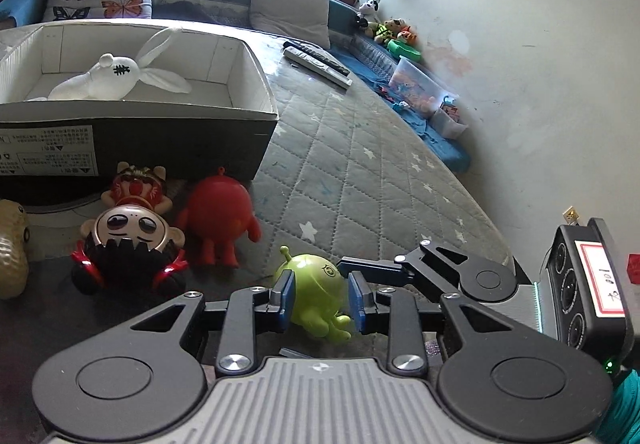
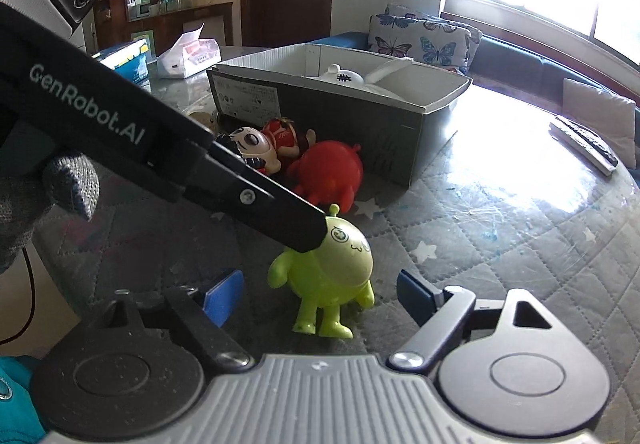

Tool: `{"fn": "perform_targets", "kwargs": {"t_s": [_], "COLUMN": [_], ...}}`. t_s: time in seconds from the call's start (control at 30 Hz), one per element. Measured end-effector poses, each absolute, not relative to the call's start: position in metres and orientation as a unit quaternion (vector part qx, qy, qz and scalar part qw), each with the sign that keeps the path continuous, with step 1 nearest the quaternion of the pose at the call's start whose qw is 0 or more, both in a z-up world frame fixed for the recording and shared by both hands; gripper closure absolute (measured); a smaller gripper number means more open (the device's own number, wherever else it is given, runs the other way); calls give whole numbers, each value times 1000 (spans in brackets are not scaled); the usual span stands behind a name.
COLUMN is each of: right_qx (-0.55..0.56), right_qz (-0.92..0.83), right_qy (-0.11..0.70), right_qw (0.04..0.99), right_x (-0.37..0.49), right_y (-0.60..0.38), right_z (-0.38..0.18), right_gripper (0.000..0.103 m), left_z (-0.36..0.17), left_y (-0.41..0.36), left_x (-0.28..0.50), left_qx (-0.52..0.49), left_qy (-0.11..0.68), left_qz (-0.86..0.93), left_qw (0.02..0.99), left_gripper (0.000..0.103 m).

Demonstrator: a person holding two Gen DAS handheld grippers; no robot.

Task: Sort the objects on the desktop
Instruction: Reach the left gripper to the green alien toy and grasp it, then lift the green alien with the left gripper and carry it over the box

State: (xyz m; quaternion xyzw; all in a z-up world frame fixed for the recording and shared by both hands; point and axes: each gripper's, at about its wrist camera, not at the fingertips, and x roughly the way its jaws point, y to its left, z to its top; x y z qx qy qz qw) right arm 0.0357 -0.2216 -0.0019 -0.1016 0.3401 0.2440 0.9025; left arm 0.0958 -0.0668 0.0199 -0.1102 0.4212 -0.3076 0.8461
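Observation:
A green alien toy (image 1: 316,292) (image 2: 336,264) stands on the quilted table. My left gripper (image 1: 322,298) has its blue pads on both sides of the toy's body and looks shut on it. My right gripper (image 2: 320,294) is open just in front of the toy, its pads wide apart and empty. A red round toy (image 1: 218,214) (image 2: 330,172), a panda-faced toy (image 1: 128,244) (image 2: 256,148) and a red-costumed figure (image 1: 138,186) lie beside a cardboard box (image 1: 160,132) (image 2: 440,104). A white rabbit plush (image 1: 116,78) (image 2: 360,78) lies in the box.
A beige toy (image 1: 12,252) sits at the left edge. Remote controls (image 1: 320,64) (image 2: 584,148) lie further out on the table. A sofa with cushions (image 1: 288,12) stands behind. A tissue pack (image 2: 188,52) and a blue box (image 2: 128,60) stand beyond the cardboard box.

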Motion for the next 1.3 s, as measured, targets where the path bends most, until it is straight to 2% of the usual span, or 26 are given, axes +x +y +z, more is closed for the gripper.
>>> {"fn": "perform_targets", "kwargs": {"t_s": [0.13,0.3,0.7,1.0,1.3], "right_qx": [-98,-91,-78,-68,-92], "right_qz": [247,255,248,242,250], "right_qy": [337,339,338,334,275], "right_qw": [903,901,905,908,924], "right_x": [38,40,44,46,80], "right_y": [-221,-220,-224,-228,-222], "right_z": [-3,-5,-6,5,55], "right_gripper": [18,26,44,45,45], "left_z": [16,10,1,12,69], "left_y": [-68,-67,-66,-70,-60], "left_x": [101,107,119,116,136], "left_qx": [-117,-128,-160,-148,-133], "left_qy": [433,445,462,452,385], "left_qz": [-304,-301,-299,-301,-300], "left_qw": [840,834,819,826,862], "left_gripper": [70,69,59,59,59]}}
